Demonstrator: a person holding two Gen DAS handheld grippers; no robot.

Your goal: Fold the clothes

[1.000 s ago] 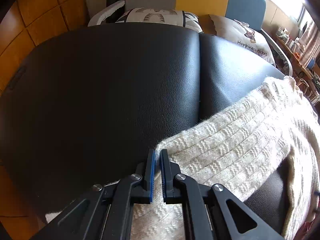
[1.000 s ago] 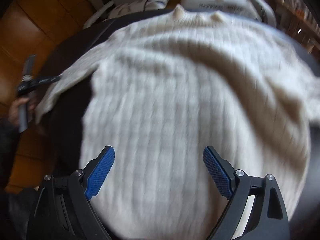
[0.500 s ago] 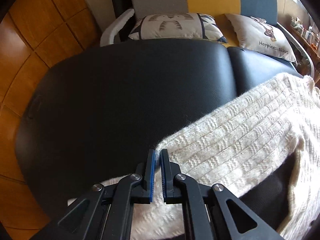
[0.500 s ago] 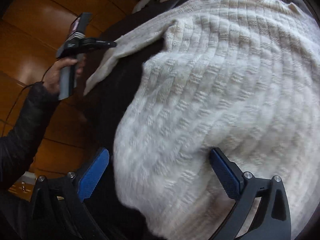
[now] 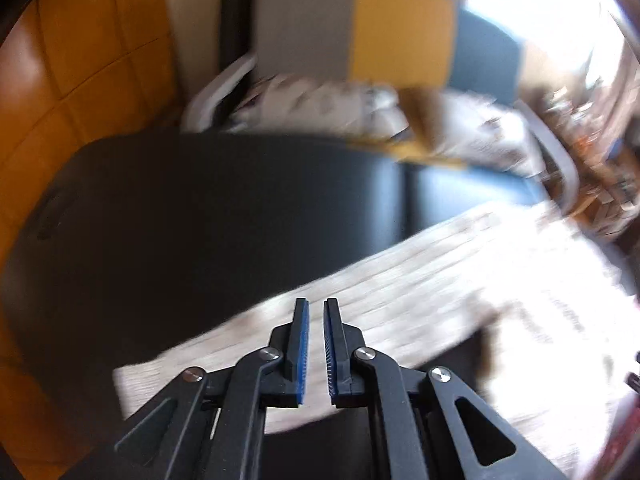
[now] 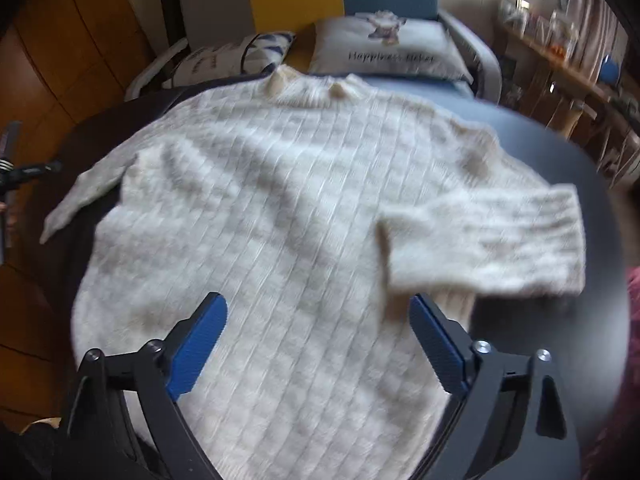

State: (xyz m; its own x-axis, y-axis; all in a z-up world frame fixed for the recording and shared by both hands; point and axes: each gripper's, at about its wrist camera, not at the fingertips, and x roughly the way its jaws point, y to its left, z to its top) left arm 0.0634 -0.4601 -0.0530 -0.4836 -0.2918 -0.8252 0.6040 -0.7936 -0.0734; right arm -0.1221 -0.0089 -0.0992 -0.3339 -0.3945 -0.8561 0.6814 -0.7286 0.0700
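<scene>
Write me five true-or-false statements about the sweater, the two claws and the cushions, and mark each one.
1. The sweater lies spread on a black padded surface. True.
2. The right claw is clamped on the hem. False: its jaws stand wide, having just closed a little, and pinch nothing.
3. A cushion printed with words sits beyond the collar. True.
4. The sweater is dark blue. False: it is cream knit.
5. The left claw stands wide open. False: its jaws are almost together.

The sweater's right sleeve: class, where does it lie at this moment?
In the right wrist view the right sleeve lies folded inward across the cream sweater on the picture's right, on the black padded surface, just beyond the open right gripper.
</scene>
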